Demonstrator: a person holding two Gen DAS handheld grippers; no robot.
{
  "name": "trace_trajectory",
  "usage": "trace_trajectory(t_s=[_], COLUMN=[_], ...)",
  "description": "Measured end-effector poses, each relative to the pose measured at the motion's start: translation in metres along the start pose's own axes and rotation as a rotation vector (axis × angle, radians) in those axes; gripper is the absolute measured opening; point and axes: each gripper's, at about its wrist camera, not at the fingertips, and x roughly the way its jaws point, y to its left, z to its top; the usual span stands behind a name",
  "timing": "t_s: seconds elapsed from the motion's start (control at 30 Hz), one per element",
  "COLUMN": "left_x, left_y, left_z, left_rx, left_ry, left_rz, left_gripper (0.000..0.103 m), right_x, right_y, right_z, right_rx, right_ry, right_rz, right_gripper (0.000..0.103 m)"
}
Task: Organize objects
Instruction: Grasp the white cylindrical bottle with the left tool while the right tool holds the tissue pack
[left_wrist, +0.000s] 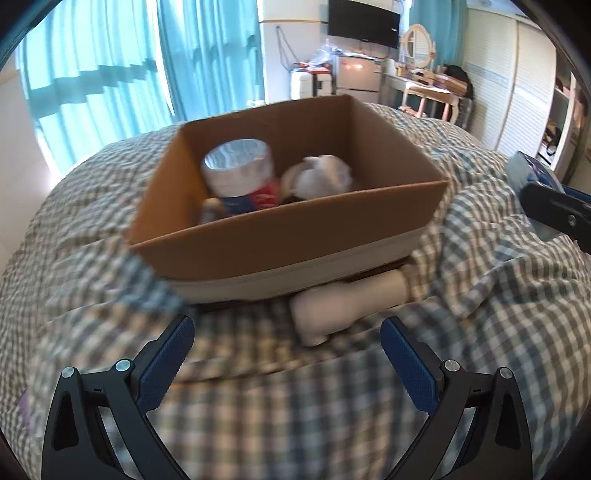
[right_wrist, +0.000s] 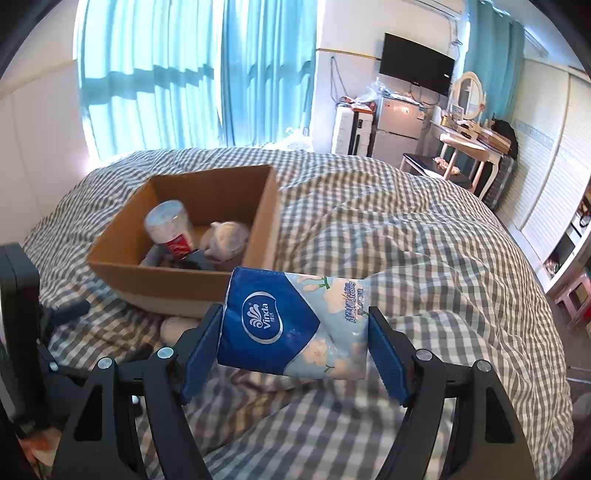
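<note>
The left gripper (left_wrist: 286, 345) sits at the bottom of the frame with its blue-padded fingers (left_wrist: 166, 360) spread wide and nothing between them, above a grey-and-white checked duvet (left_wrist: 258, 413). Just beyond the fingertips lies a pale beige cylindrical object (left_wrist: 334, 308), its far end tucked under the near edge of an open cardboard box (left_wrist: 295, 236) in the middle of the frame. Inside the box a clear-topped container with a red and blue label (left_wrist: 242, 173) stands at the left, a white fluffy item (left_wrist: 323, 173) beside it on the right. At the right edge, the right gripper (left_wrist: 554, 212) shows with a blue pack (left_wrist: 526, 170) against it. Turquoise curtains (left_wrist: 110, 74) fill the upper left
</note>
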Motion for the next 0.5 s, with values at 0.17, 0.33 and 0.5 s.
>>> trace_trajectory(t_s=[0.17,0.33,0.5], left_x=[0.022,0.039,0.062], left_y=[-0.019,-0.03,-0.034], left_z=[0.004,0.005,0.006], left_rx=[-0.046,-0.072,-0.096], left_ry=[0.013,0.011,0.047], left_rz=[-0.01,-0.023,-0.058], left_gripper=[0.103,0.103,0.103], right_x=[0.03,0.06,0.069], right_y=[-0.008,-0.024,-0.036], right_z=[-0.007,-0.012,-0.012], right_rx=[-0.018,0.029,0.076], right_ry=[0.033,0.093,0.111], right_rz=[-0.039,-0.009,0.026], right_gripper=[0.075,0.075,0.075])
